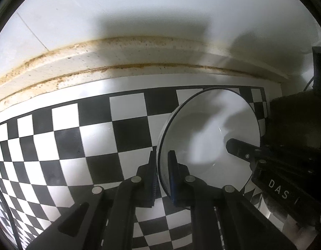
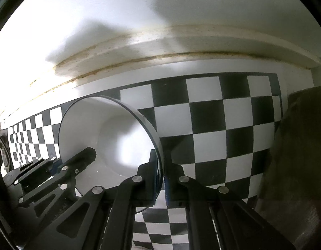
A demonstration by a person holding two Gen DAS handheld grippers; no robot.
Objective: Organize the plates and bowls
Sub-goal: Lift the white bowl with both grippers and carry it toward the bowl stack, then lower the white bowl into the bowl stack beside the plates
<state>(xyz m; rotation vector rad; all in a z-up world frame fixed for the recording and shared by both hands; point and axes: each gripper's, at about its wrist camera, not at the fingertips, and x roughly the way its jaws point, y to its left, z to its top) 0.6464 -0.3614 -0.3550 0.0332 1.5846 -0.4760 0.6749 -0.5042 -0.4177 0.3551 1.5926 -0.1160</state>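
Because each claw pinches only a thin strip of rim, we judge that the white bowl (image 1: 208, 133) could slip or twist free if the two hands drift apart or tilt unevenly. The left claw (image 1: 163, 174) is clamped on the bowl's left rim, one finger inside and one outside; the right claw (image 2: 160, 175) is clamped likewise on the opposite rim. The bowl hangs between them, above the checkered worktop (image 1: 98, 137).
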